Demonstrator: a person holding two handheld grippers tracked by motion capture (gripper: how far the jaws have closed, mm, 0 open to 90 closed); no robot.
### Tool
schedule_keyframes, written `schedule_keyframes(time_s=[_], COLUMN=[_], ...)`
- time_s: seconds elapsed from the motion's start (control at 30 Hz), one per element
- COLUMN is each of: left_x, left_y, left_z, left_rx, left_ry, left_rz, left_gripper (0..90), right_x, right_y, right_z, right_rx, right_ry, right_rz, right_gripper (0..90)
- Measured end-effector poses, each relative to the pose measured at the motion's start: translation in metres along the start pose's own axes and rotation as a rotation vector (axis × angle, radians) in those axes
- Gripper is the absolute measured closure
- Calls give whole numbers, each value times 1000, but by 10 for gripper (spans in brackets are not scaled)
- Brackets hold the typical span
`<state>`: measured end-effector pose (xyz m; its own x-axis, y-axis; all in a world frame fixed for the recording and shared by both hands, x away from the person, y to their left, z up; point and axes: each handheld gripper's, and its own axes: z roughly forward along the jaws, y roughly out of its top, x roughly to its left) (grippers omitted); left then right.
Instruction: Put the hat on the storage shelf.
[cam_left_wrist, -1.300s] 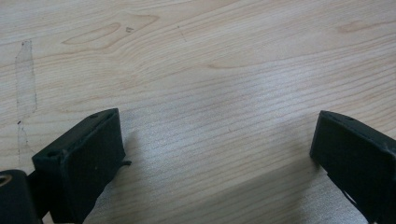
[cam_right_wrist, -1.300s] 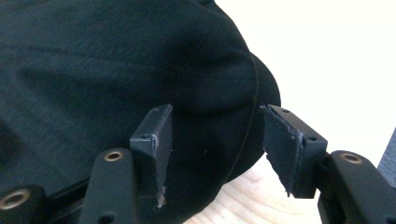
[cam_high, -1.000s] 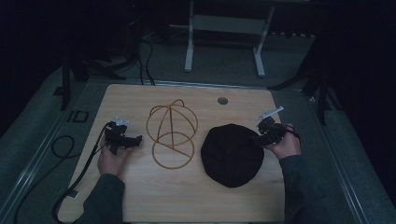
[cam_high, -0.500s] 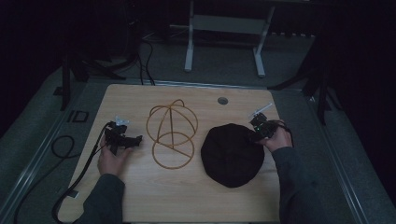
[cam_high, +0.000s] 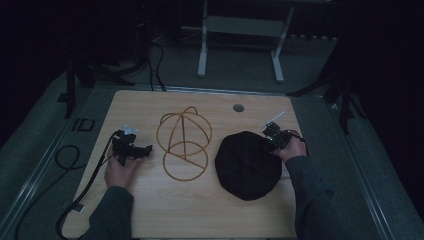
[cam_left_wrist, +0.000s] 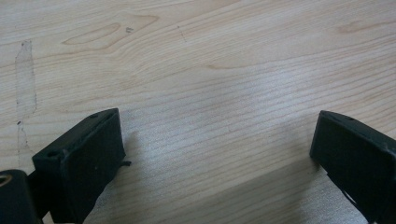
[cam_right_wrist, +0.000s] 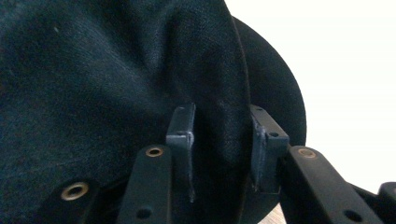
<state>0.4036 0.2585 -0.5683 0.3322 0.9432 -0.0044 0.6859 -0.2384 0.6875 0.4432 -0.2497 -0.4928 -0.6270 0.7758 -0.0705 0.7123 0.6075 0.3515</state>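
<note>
A black cap (cam_high: 247, 165) lies on the wooden table (cam_high: 150, 210), right of centre. My right gripper (cam_high: 270, 142) is at its upper right rim, shut on a fold of the cap's black fabric (cam_right_wrist: 222, 126). A golden wire hat frame (cam_high: 184, 142) lies at the table's middle. Left of the frame my left gripper (cam_high: 145, 150) rests low over the wood. Its jaws stand wide apart in the left gripper view, and between them is bare table (cam_left_wrist: 210, 93); the left gripper (cam_left_wrist: 217, 149) is open.
A round grommet hole (cam_high: 238, 107) sits near the table's far edge. A black cable (cam_high: 75, 190) trails from the left gripper off the table's left side. A metal stand (cam_high: 240, 45) stands on the floor beyond the table.
My right gripper has moved left and toward the cap's rim and has shut on its fabric. The left gripper has stayed in place.
</note>
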Motion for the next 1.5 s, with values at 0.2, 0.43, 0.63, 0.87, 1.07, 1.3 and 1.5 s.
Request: schedule_keyframes(time_s=[0.2, 0.43, 0.63, 0.87, 1.07, 1.3, 1.5], left_x=[0, 0, 0, 0, 0, 0, 0], left_y=[0, 0, 0, 0, 0, 0, 0], left_z=[0, 0, 0, 0, 0, 0, 0], left_rx=[0, 0, 0, 0, 0, 0, 0], left_ry=[0, 0, 0, 0, 0, 0, 0], left_rz=[0, 0, 0, 0, 0, 0, -1], left_gripper=[24, 24, 24, 24, 24, 24, 24], right_x=[2, 1, -2, -5, -4, -5, -5], right_y=[3, 4, 4, 3, 3, 5, 8], right_z=[0, 0, -2, -5, -9, -15, -22], right_rx=[25, 35, 43, 33, 15, 5, 0], right_ry=[-32, -35, 1, 40, 68, 109, 134], right_rz=[1, 48, 81, 100, 119, 147, 155], right_gripper=[731, 767, 774, 780, 784, 783, 782])
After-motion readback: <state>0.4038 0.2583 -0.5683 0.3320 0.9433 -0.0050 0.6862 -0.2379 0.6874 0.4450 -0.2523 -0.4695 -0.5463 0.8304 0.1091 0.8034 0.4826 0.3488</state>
